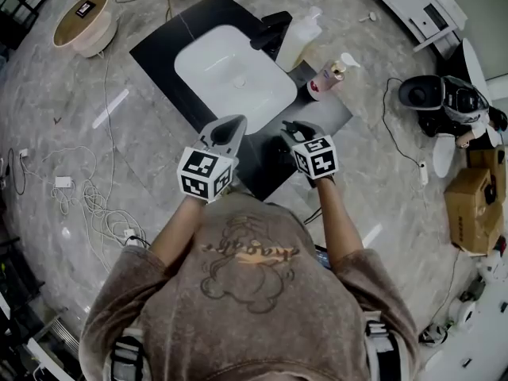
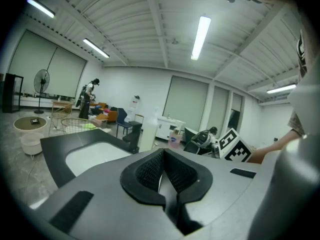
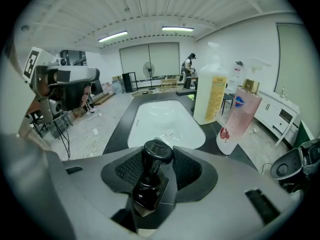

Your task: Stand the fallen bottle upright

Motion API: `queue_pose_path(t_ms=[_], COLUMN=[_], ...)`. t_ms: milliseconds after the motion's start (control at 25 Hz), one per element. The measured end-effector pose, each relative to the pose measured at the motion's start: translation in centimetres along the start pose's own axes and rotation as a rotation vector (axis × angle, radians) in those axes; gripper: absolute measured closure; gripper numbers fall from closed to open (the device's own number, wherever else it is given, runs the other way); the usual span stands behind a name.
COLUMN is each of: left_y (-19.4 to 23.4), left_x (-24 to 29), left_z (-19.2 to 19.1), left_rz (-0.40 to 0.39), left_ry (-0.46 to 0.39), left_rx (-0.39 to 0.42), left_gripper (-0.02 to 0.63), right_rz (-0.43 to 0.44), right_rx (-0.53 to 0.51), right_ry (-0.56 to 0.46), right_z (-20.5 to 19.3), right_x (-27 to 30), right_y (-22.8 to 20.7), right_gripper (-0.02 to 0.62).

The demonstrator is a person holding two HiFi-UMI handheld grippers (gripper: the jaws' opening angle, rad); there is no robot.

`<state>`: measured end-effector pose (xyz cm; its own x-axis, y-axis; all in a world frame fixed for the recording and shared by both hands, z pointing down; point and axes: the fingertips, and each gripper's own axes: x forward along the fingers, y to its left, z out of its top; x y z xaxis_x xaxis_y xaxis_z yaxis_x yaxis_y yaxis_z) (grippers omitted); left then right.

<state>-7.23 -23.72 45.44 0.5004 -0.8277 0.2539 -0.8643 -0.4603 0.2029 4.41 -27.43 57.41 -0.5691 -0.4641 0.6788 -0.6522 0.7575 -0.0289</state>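
The right gripper (image 3: 157, 159) is clamped on a small dark bottle (image 3: 150, 184), held off the black counter (image 1: 163, 42) with its round cap poking out past the pads. The left gripper (image 2: 163, 169) is closed on nothing.

The bottle looks tilted in the grip. If it is set down at that slant or released early, I'd expect it to topple again, perhaps into the white sink (image 1: 230, 70). A wide swing could clip the pink pump bottle (image 3: 240, 119).

I count three bottles: the dark one, the pink one and a white pump bottle (image 3: 210, 96). There is one sink, one black faucet (image 1: 270, 32) and two grippers.
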Motion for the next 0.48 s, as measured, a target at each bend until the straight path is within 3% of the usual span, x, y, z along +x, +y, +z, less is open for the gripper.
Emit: queue_pose_path(t_ms=[480], left_y=[-2.0], left_x=[1.4], left_z=[-0.2], left_rz=[-0.072], left_ry=[0.032], left_rx=[0.032], left_gripper=[0.598], right_rz=[-0.047], right_rx=[0.032], right_ry=[-0.048], right_z=[-1.2], right_x=[-2.3], right_y=[0.1], right_gripper=[0.422])
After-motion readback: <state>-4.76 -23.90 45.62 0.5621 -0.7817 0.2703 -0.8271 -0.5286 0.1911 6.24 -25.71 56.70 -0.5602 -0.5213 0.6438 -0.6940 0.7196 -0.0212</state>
